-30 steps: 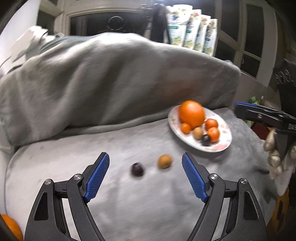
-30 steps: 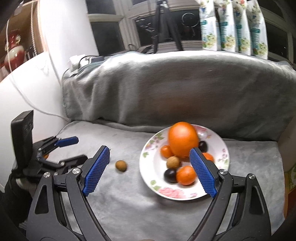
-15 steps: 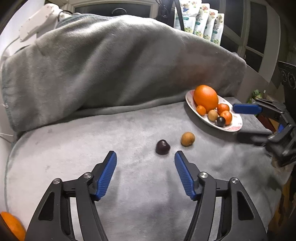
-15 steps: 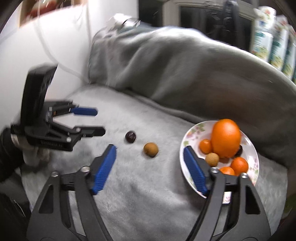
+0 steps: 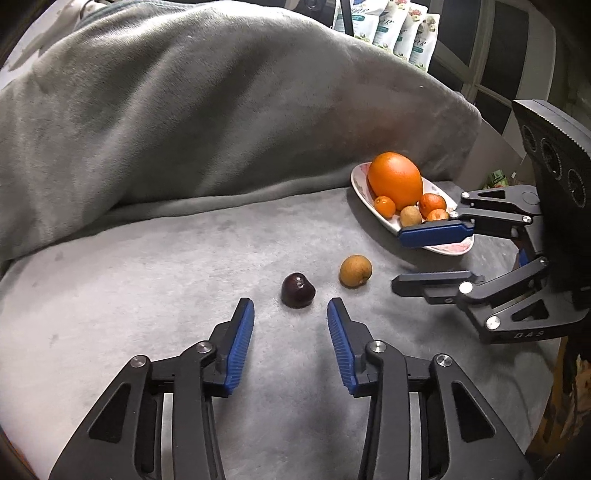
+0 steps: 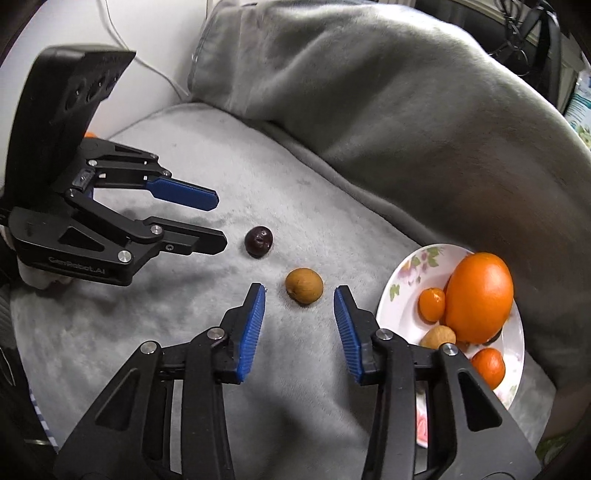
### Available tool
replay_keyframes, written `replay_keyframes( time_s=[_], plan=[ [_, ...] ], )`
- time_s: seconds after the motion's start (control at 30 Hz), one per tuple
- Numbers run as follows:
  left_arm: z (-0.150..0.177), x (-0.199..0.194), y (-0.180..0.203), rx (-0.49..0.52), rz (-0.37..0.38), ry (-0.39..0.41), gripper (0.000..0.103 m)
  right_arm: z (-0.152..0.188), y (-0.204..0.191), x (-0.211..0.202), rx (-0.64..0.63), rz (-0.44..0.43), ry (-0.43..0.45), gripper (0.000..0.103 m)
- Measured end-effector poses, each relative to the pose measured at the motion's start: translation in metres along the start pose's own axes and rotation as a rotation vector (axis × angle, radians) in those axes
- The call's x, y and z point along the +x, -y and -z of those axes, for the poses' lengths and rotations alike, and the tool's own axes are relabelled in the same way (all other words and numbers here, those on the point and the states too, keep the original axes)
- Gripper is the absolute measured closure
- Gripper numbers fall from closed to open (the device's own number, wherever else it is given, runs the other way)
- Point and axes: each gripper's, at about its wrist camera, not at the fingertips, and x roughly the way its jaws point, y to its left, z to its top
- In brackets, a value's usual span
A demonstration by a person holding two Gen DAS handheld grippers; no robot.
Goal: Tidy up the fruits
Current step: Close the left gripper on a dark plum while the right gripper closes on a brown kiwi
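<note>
Looks like someone's living room: sofa under a grey blanket (image 5: 207,122), floral plate (image 6: 400,291), window (image 5: 496,70) far right.

A grey fleece blanket (image 5: 155,236) covers the sofa seat beneath both tongs and rises over the backrest (image 6: 406,96) ahead of them. Beyond the backrest, ahead and to the right of the left tongs, a row of white printed pouches (image 5: 391,29) stands upright against dark window panes (image 5: 495,62). Ahead and to the left of the right tongs, a white cable (image 6: 147,59) runs down the pale wall (image 6: 55,26).
</note>
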Motion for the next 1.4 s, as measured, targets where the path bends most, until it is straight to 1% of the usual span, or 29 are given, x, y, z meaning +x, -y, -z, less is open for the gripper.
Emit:
replay_keyframes(
  time_s=[0.4, 0.7, 0.77, 0.93, 1.0, 1.1, 1.4],
  plan=[
    [-0.005, 0.017, -0.004, -0.027, 0.024, -0.026, 0.072, -0.009, -0.004, 0.028, -0.058, 0.008, -0.052, 0.064],
    [-0.006, 0.026, -0.007, -0.028, 0.026, -0.047, 0.075, -0.014, -0.002, 0.038, -0.066, 0.013, -0.063, 0.065],
    [-0.008, 0.031, -0.006, -0.028, 0.029, -0.052, 0.076, -0.014, -0.001, 0.041, -0.068, 0.014, -0.069, 0.068],
    [-0.008, 0.037, -0.005, -0.029, 0.035, -0.061, 0.076, -0.014, 0.0, 0.046, -0.066, 0.014, -0.079, 0.069],
    [-0.008, 0.038, -0.004, -0.028, 0.037, -0.062, 0.078, -0.014, 0.0, 0.049, -0.064, 0.013, -0.083, 0.07],
    [-0.008, 0.039, -0.003, -0.025, 0.039, -0.063, 0.08, -0.014, 0.0, 0.052, -0.058, 0.004, -0.088, 0.074],
    [-0.008, 0.038, 0.002, -0.019, 0.025, -0.059, 0.081, -0.011, 0.002, 0.048, -0.037, 0.0, -0.079, 0.074]
  ],
)
